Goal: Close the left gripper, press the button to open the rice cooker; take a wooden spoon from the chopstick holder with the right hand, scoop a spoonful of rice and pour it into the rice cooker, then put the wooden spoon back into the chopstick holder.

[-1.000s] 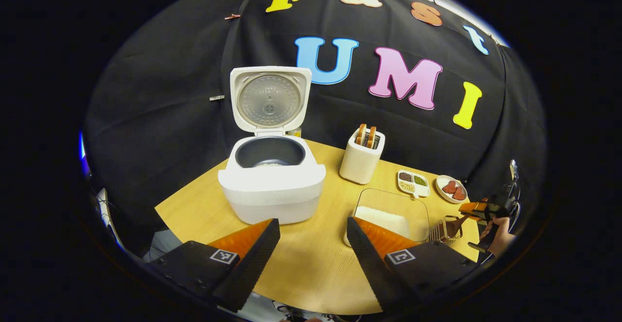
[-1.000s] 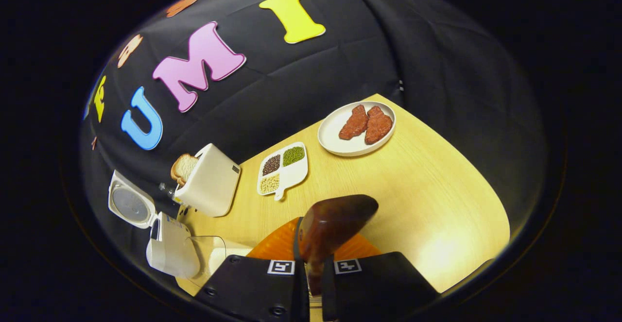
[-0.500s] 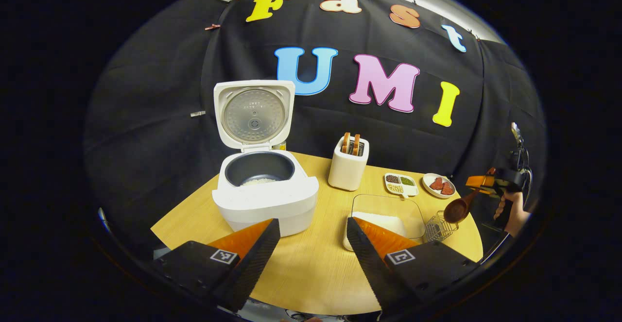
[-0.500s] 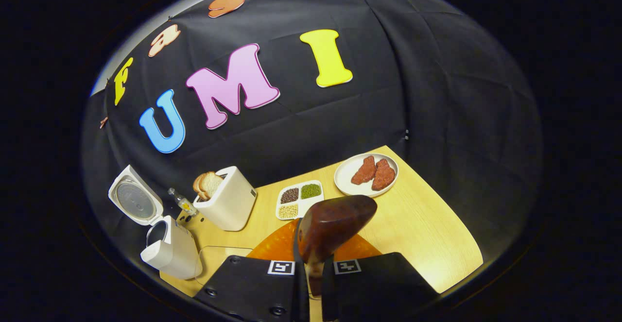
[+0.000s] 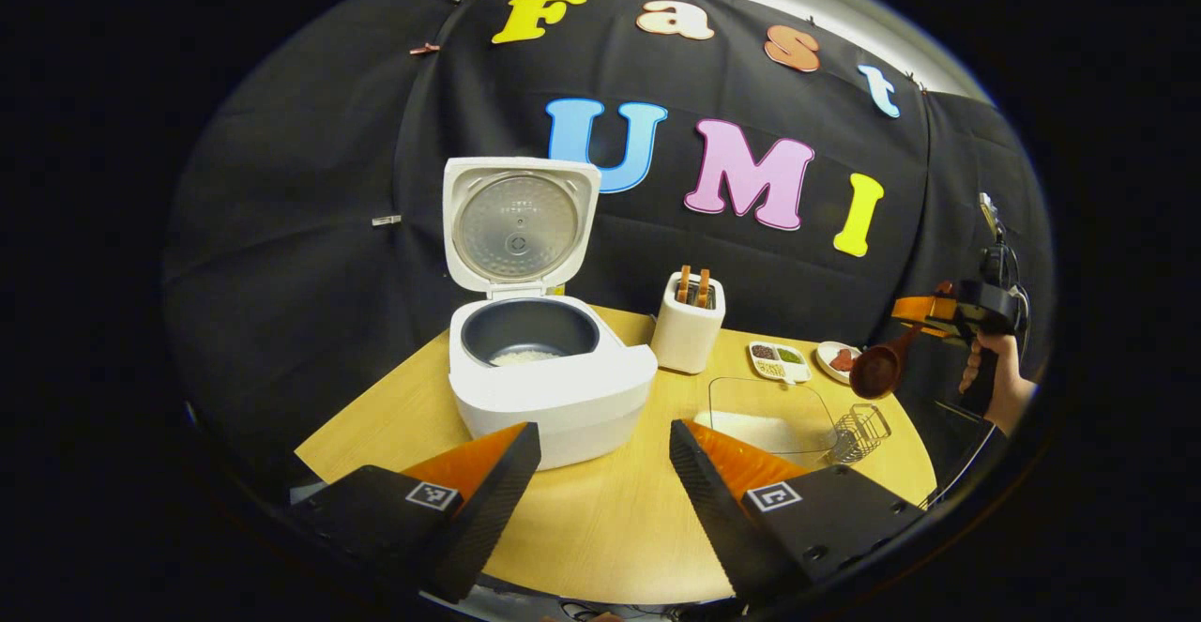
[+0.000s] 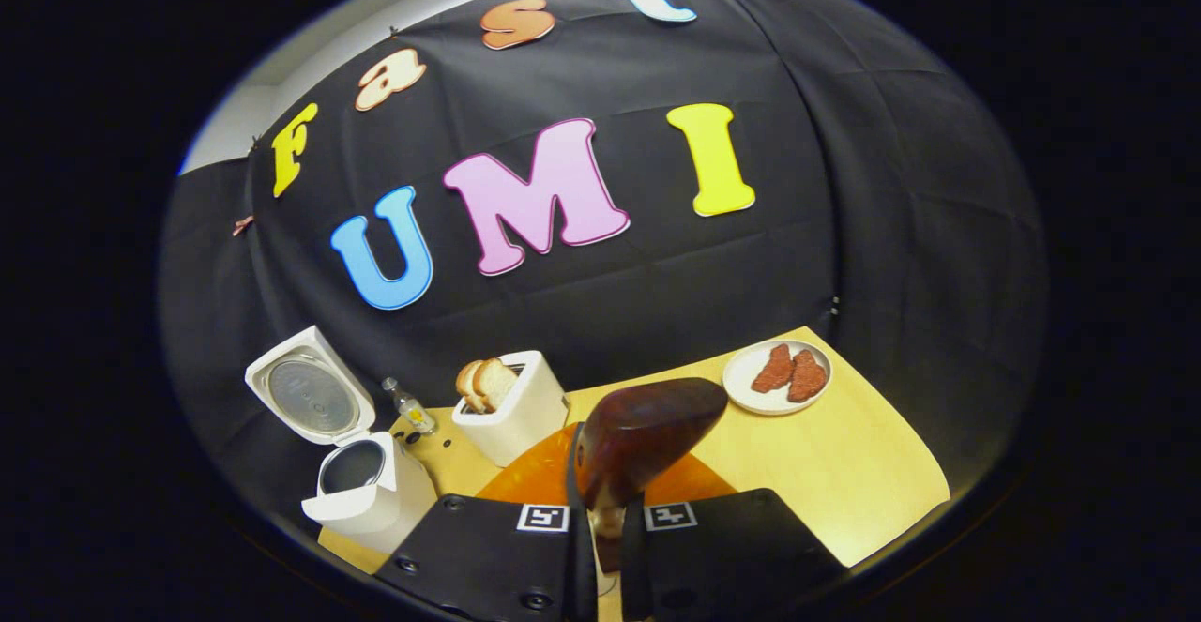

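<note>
Right tool [image 6: 600, 519] clenched on wooden spoon [image 6: 643, 434] handle, held by a hand [image 5: 995, 378] in the air above the tabletop's [image 5: 600, 528] right edge, over the wire chopstick holder [image 5: 858, 430]. Spoon slopes bowl-down toward the rice tray [image 5: 769, 411]. Left tool [image 5: 600, 472] released, low, facing the open rice cooker [image 5: 544, 369].

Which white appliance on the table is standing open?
The rice cooker, lid raised upright over its dark pot. The toaster beside it just holds bread slices.
</note>
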The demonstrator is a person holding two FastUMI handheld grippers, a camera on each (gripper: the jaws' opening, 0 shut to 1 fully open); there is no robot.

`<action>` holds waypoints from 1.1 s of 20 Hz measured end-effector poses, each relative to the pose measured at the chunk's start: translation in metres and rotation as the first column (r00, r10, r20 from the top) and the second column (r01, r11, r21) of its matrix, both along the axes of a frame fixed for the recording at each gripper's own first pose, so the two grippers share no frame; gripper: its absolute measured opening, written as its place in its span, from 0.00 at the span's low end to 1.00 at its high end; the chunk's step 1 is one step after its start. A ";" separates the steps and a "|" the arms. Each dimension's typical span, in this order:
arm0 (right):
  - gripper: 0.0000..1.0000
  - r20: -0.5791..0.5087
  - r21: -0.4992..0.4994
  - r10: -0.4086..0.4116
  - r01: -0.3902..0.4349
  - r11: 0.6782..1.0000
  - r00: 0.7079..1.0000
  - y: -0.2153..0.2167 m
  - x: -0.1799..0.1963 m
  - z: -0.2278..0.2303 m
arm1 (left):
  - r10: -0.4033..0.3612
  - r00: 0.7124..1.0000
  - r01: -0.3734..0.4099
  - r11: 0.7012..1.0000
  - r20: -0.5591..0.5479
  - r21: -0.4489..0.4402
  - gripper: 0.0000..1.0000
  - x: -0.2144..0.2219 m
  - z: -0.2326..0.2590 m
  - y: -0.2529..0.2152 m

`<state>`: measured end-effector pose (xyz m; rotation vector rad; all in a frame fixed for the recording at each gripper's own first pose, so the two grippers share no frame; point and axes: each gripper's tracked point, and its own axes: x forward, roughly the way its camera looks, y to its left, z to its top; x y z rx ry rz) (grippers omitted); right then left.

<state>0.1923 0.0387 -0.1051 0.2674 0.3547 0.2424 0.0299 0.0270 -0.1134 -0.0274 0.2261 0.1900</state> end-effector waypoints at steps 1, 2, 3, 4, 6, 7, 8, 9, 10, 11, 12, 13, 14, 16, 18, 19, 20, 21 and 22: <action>0.14 0.011 -0.014 0.020 -0.020 1.000 1.000 0.013 -0.002 -0.002 | 0.006 1.000 -0.006 1.000 -0.004 0.027 0.96 0.000 -0.002 0.009; 0.14 0.020 -0.037 0.038 -0.038 0.999 0.999 0.026 -0.002 -0.006 | 0.007 1.000 -0.007 0.999 -0.010 0.047 0.96 0.001 -0.006 0.014; 0.10 0.026 -0.065 0.055 -0.053 0.996 0.998 0.037 -0.003 -0.013 | 0.004 1.000 -0.003 0.999 -0.015 0.052 0.96 0.001 -0.009 0.018; 0.14 0.031 -0.095 0.070 -0.067 0.993 0.997 0.047 -0.004 -0.022 | -0.002 1.000 0.003 0.999 -0.020 0.045 0.96 0.002 -0.012 0.019; 0.14 0.044 -0.153 0.104 -0.096 0.984 0.994 0.067 -0.007 -0.041 | -0.009 0.999 0.010 1.000 -0.035 0.021 0.96 0.002 -0.024 0.023; 0.14 0.038 -0.179 0.121 -0.112 0.977 0.992 0.075 -0.010 -0.054 | -0.008 0.999 0.009 1.000 -0.046 0.016 0.96 0.002 -0.030 0.027; 0.14 0.028 -0.200 0.132 -0.124 0.972 0.991 0.083 -0.011 -0.067 | -0.007 0.998 0.008 1.000 -0.059 0.014 0.96 0.000 -0.037 0.032; 0.14 0.019 -0.213 0.136 -0.129 0.968 0.990 0.088 -0.012 -0.081 | -0.008 0.998 0.009 1.000 -0.070 0.014 0.96 -0.001 -0.043 0.037; 0.15 0.013 -0.221 0.136 -0.129 0.967 0.991 0.093 -0.011 -0.092 | -0.008 0.997 0.009 1.000 -0.081 0.013 0.96 0.000 -0.048 0.039; 0.14 0.019 -0.225 0.130 -0.122 0.967 0.991 0.095 -0.009 -0.099 | -0.007 0.995 0.008 1.000 -0.096 0.013 0.96 -0.001 -0.054 0.044; 0.15 0.031 -0.230 0.125 -0.114 0.967 0.992 0.097 -0.006 -0.104 | -0.005 0.994 0.007 1.000 -0.108 0.016 0.96 -0.004 -0.059 0.050; 0.15 0.043 -0.245 0.122 -0.108 0.964 0.992 0.097 -0.003 -0.109 | 0.000 0.994 0.003 1.000 -0.114 0.022 0.96 -0.006 -0.061 0.054; 0.15 0.054 -0.271 0.115 -0.097 0.958 0.992 0.095 0.000 -0.116 | 0.003 0.993 0.000 1.000 -0.117 0.027 0.96 -0.007 -0.063 0.057; 0.14 0.056 -0.308 0.090 -0.069 0.949 0.994 0.088 0.004 -0.130 | 0.003 0.992 0.000 1.000 -0.123 0.022 0.95 -0.009 -0.065 0.061; 0.15 0.044 -0.293 0.056 -0.041 0.955 0.997 0.089 0.001 -0.144 | -0.005 0.990 0.006 1.000 -0.139 0.005 0.96 -0.011 -0.073 0.061; 0.14 0.017 -0.290 0.043 -0.036 0.956 0.999 0.087 -0.005 -0.155 | -0.011 0.989 0.011 1.000 -0.145 0.000 0.96 -0.010 -0.074 0.062; 0.10 0.020 -0.277 0.032 -0.026 0.961 0.999 0.089 -0.009 -0.158 | -0.017 0.989 0.016 1.000 -0.148 -0.003 0.96 -0.010 -0.076 0.062; 0.15 0.024 -0.268 0.022 -0.014 0.963 0.999 0.091 -0.010 -0.158 | -0.023 0.989 0.021 1.000 -0.147 -0.014 0.96 -0.008 -0.075 0.062; 0.15 0.014 -0.255 0.016 -0.012 0.967 1.000 0.096 -0.013 -0.159 | -0.031 0.989 0.026 0.999 -0.144 -0.033 0.96 -0.007 -0.075 0.061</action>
